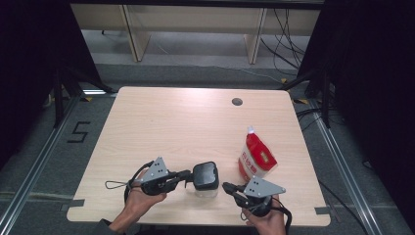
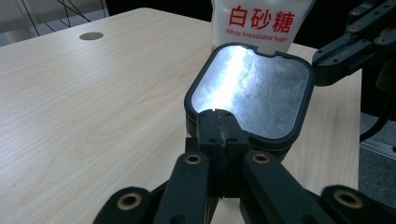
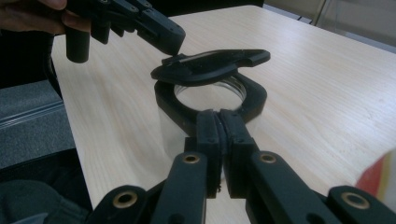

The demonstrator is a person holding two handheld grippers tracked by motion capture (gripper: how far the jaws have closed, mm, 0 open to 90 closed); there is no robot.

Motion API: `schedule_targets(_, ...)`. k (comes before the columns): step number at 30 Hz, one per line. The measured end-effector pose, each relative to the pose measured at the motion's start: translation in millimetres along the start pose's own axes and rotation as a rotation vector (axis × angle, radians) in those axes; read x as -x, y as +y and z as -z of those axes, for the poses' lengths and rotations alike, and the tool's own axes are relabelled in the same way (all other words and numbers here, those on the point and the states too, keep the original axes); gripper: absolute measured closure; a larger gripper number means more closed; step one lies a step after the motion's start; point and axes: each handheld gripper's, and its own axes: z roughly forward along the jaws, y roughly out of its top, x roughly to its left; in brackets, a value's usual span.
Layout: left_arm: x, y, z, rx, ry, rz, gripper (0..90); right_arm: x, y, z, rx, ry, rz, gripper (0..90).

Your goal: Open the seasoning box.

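Note:
A clear jar [image 1: 205, 190] with a black collar [image 3: 254, 100] stands near the table's front edge. Its flat black lid [image 1: 204, 175] [image 2: 252, 93] [image 3: 210, 63] is tipped up, raised on the side away from my left gripper. My left gripper [image 1: 188, 174] [image 2: 218, 114] [image 3: 173, 44] is shut, its tips at the lid's near edge; whether they pinch it is unclear. My right gripper [image 1: 226, 186] [image 3: 217, 116] is shut on nothing, a short way right of the jar and pointing at it. A red and white sugar bag [image 1: 255, 159] [image 2: 259, 21] stands behind right of the jar.
The light wooden table [image 1: 171, 127] has a round cable hole [image 1: 237, 102] at the back. Bare wood lies left of and behind the jar. Dark curtains flank the table, and cables lie on the floor at the back right.

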Motion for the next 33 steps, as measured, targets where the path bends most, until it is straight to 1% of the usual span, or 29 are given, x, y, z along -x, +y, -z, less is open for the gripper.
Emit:
schedule_targets(1, -0.3, 0.0, -0.2, 0.001, -0.003, -0.004, 89.3, 0.2, 1.1, -2.1, -0.009, 0.001, 0.011, 88.1)
schedule_targets(2, -0.3, -0.1, -0.2, 0.000, -0.003, -0.004, 89.3, -0.1, 2.3, -3.5, -0.014, 0.000, 0.007, 88.1)
schedule_targets(3, -0.3, -0.1, -0.2, 0.000, -0.003, -0.004, 89.3, -0.1, 2.3, -3.5, -0.014, 0.000, 0.007, 88.1)
schedule_targets(4, -0.1, -0.4, 0.0, 0.000, 0.000, 0.000, 89.3, 0.2, 4.8, -6.3, -0.009, 0.002, 0.020, 88.2)
schedule_targets(5, -0.2, -0.6, 0.0, 0.002, 0.000, 0.000, 89.3, -1.2, 6.4, -7.9, -0.007, 0.011, 0.016, 88.1)
schedule_targets(7, -0.6, -1.0, 0.2, 0.003, -0.003, -0.004, 89.3, -1.9, 9.7, -9.7, -0.010, 0.005, 0.042, 88.2)
schedule_targets(10, -0.2, -1.3, 0.2, 0.003, -0.002, -0.008, 89.0, -4.7, 13.8, -14.3, -0.004, 0.001, 0.053, 88.2)
schedule_targets(11, -1.1, -1.0, 0.4, -0.001, -0.006, -0.023, 88.4, -4.6, 14.9, -15.6, -0.009, 0.010, 0.066, 88.2)
schedule_targets(12, -0.7, -0.7, 0.9, -0.001, -0.011, -0.003, 86.4, -5.1, 15.7, -16.4, -0.008, 0.012, 0.060, 88.2)
schedule_targets(13, -0.7, -0.7, 0.9, -0.001, -0.011, -0.003, 83.8, -5.1, 15.7, -16.4, -0.008, 0.012, 0.060, 88.2)
schedule_targets(14, -4.3, 2.2, 5.2, 0.008, -0.041, -0.031, 81.2, -5.8, 16.5, -18.0, -0.003, 0.022, 0.032, 88.2)
schedule_targets(15, -4.7, 2.6, 7.4, 0.006, -0.056, -0.024, 78.0, -6.0, 17.1, -18.2, -0.005, 0.016, 0.042, 88.2)
schedule_targets(16, -5.5, 2.3, 9.1, 0.013, -0.063, -0.031, 74.1, -5.8, 17.2, -18.5, -0.010, 0.015, 0.053, 88.2)
schedule_targets(17, -5.5, 2.3, 9.1, 0.013, -0.063, -0.031, 70.3, -5.8, 17.2, -18.5, -0.010, 0.015, 0.053, 88.2)
schedule_targets(18, -6.8, -1.7, 12.9, -0.008, -0.050, -0.036, 67.2, -5.9, 18.0, -19.3, -0.005, 0.014, 0.053, 88.2)
schedule_targets(19, -6.8, -1.7, 12.9, -0.008, -0.050, -0.036, 64.4, -5.8, 18.3, -19.9, 0.003, 0.012, 0.048, 88.2)
schedule_targets(20, -8.8, -8.2, 13.3, -0.034, -0.049, -0.045, 62.1, -6.1, 19.3, -20.0, -0.002, 0.013, 0.051, 88.1)
schedule_targets(21, -9.3, -11.8, 13.1, -0.054, -0.042, -0.044, 60.2, -6.4, 20.1, -20.7, 0.005, 0.014, 0.052, 88.2)
schedule_targets(22, -9.3, -15.6, 11.2, -0.066, -0.034, -0.039, 58.1, -6.5, 21.5, -20.2, -0.002, 0.015, 0.053, 88.1)
schedule_targets(23, -9.3, -15.6, 11.2, -0.066, -0.034, -0.039, 56.1, -6.5, 21.5, -20.2, -0.002, 0.015, 0.053, 88.1)
schedule_targets(24, -11.2, -21.5, 6.4, -0.089, -0.032, -0.050, 54.9, -7.0, 23.7, -21.9, 0.010, 0.015, 0.059, 88.1)
schedule_targets(25, -12.5, -23.7, 4.1, -0.104, -0.037, -0.061, 54.5, -7.0, 25.5, -21.6, 0.008, 0.009, 0.062, 88.1)
schedule_targets(26, -11.5, -26.0, 1.3, -0.103, -0.037, -0.050, 54.3, -7.9, 26.7, -22.7, 0.015, 0.008, 0.059, 88.1)
schedule_targets(27, -11.5, -26.0, 1.3, -0.103, -0.037, -0.050, 54.3, -8.2, 28.1, -23.2, 0.020, 0.002, 0.060, 88.1)
schedule_targets(28, -10.6, -28.5, -3.1, -0.113, -0.046, -0.057, 54.3, -8.2, 29.7, -23.7, 0.014, 0.007, 0.071, 88.1)
schedule_targets(29, -11.2, -28.9, -4.7, -0.120, -0.047, -0.082, 54.5, -9.3, 31.0, -25.1, 0.021, 0.005, 0.067, 88.1)
schedule_targets(30, -11.2, -28.9, -4.7, -0.120, -0.047, -0.082, 54.6, -9.6, 32.3, -26.5, 0.026, 0.008, 0.075, 88.1)
schedule_targets(31, -11.0, -29.5, -7.9, -0.135, -0.043, -0.095, 54.9, -10.4, 33.6, -27.6, 0.025, 0.006, 0.073, 88.1)
schedule_targets(33, -11.5, -30.2, -9.4, -0.137, -0.044, -0.093, 57.5, -10.8, 35.0, -29.0, 0.019, 0.007, 0.080, 88.1)
